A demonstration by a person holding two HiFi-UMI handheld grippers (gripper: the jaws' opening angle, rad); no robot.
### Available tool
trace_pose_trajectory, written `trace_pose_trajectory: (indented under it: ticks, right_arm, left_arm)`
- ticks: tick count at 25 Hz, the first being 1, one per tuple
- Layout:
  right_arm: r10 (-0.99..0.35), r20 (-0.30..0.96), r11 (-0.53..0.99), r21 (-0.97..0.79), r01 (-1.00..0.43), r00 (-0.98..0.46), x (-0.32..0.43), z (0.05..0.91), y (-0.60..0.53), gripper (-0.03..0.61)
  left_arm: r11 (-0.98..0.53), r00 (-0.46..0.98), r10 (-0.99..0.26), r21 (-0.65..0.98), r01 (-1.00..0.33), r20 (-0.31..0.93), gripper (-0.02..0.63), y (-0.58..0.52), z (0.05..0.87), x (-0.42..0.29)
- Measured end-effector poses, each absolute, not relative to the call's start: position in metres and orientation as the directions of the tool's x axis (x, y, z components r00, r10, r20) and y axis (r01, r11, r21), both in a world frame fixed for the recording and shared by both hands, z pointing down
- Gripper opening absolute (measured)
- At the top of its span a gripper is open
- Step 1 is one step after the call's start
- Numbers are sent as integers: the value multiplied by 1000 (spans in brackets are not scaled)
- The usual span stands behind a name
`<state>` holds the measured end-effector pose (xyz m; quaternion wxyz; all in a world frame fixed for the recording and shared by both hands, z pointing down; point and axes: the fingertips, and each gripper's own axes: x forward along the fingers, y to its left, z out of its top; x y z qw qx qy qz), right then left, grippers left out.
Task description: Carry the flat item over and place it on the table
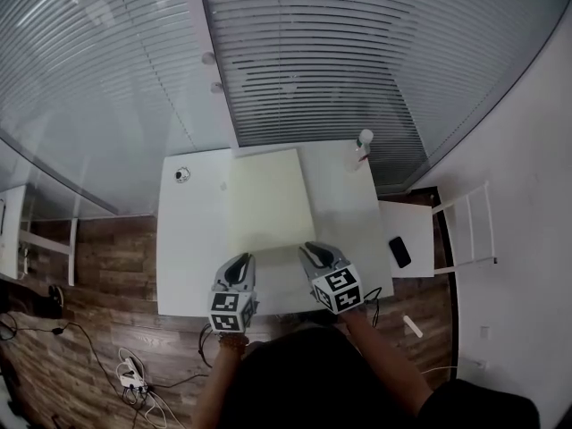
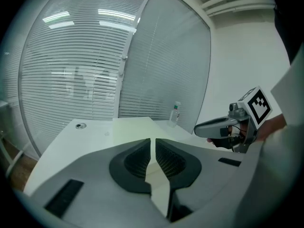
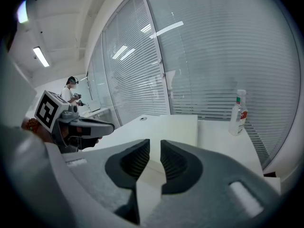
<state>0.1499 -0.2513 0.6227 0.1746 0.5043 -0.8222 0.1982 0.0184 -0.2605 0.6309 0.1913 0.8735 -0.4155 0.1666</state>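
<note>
A pale cream board (image 1: 266, 199), thin, rectangular and plain-faced, lies flat on the white bench (image 1: 192, 239), its long sides running away from the person and its far end reaching close to the bench's far edge by the slatted blinds. The board sits a little left of the middle, with bare white surface on either side of it. At its near end, the left hand-held gripper (image 1: 239, 262) and the right hand-held gripper (image 1: 313, 250) point forward side by side, one over each near corner. The left gripper view shows its jaws drawn almost together, a thin upright slit left between the ribbed pads (image 2: 166, 159) with only the cream surface showing through it, and nothing clamped. The right gripper view shows much the same, its slit a touch wider, again with nothing in its grip. A clear spray bottle (image 1: 362, 147) with a white cap stands near the bench's far right corner, apart from the board, and a small round fitting (image 1: 182, 175) sits near the far left corner. A dark phone (image 1: 399, 251) rests on a white chair just to the right of the bench.
</note>
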Motion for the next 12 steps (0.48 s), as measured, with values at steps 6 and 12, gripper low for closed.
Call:
trace_pose_trajectory:
  ticks: [6, 12]
  right_arm:
    - [-754, 493, 414, -155, -897, -434, 136, 618, -239, 66]
    - [-741, 507, 433, -142, -890, -441, 118, 612, -224, 66]
  left_arm:
    - [-595, 614, -664, 197, -779, 426, 40, -252, 620, 14]
    - [-606, 622, -665, 189, -773, 412, 40, -239, 608, 3]
